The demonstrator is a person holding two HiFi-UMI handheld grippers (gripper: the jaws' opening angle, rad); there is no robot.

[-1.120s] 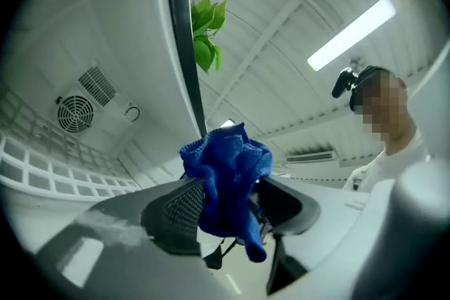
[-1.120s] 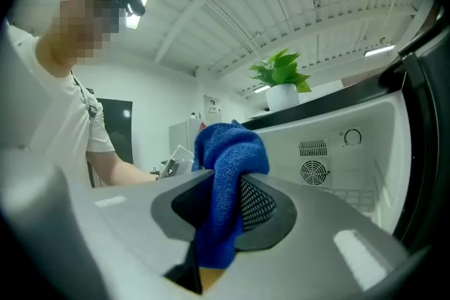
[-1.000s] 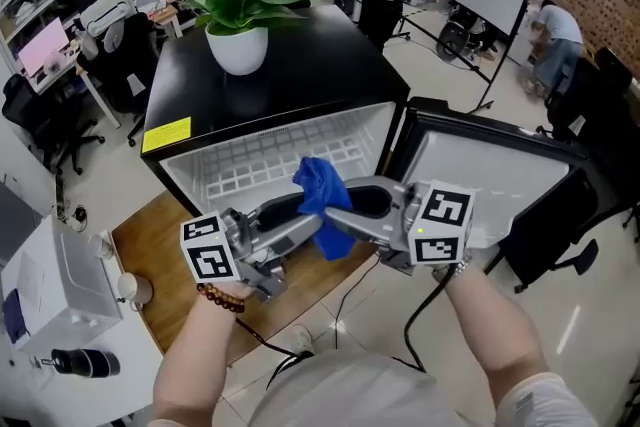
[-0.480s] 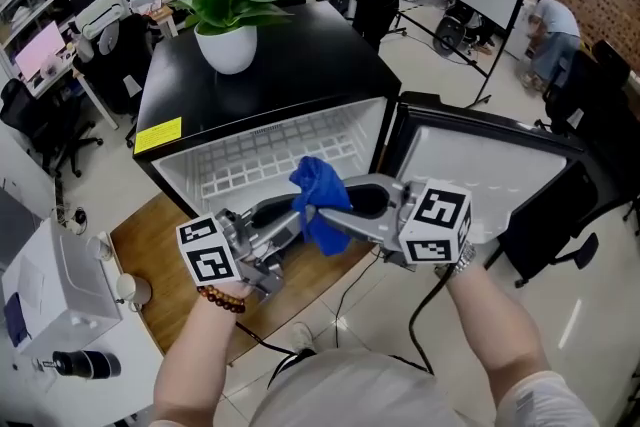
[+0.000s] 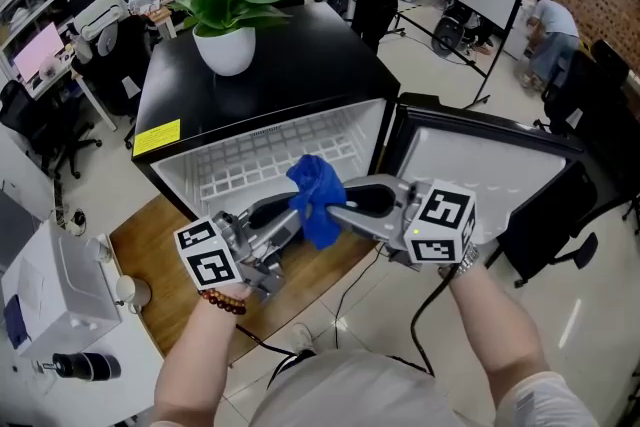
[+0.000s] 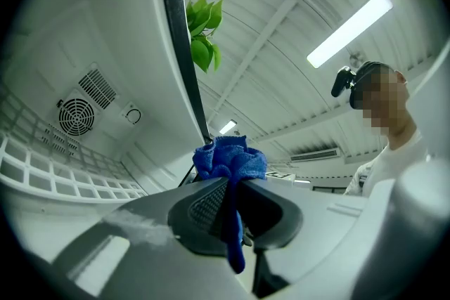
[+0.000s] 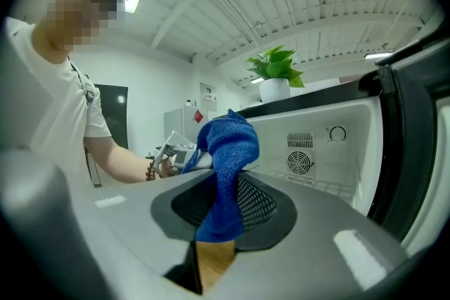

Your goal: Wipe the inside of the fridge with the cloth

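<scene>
Far left: a light wooden board (image 5: 150, 260) on the pale floor, under the front of a small black-topped fridge (image 5: 290, 80) with a white inside. On the fridge's top, towards the left, a leafy green plant in a round white pot (image 5: 227, 48). Inside, a white wire shelf (image 5: 255, 160) across the back and a round fan grille (image 6: 76, 116) on the rear wall.

Left of centre, before the open cavity: the grey left gripper (image 5: 297, 213) with its marker cube, held by a hand wearing a brown bead bracelet (image 5: 222, 297). Jaws just closed in, now clenched on a crumpled bright blue fuzzy cloth (image 5: 317, 190). Along the left gripper (image 6: 228, 187) itself, cloth (image 6: 230, 159) pinched between both pads, bunched above them, with a tail hanging below.

Right of centre: the grey right gripper (image 5: 338, 209), facing the left one, tips nearly meeting. Jaws just closed a little further, grasping the same cloth. Along the right gripper (image 7: 223, 186), cloth (image 7: 228, 144) wedged in the gap, lower end dangling over the wood.

Cloth held up in the air by both grippers, in front of the fridge's opening, apart from the shelf.

Far right: the fridge's black-edged door (image 5: 490, 170), swung wide open, white liner showing
</scene>
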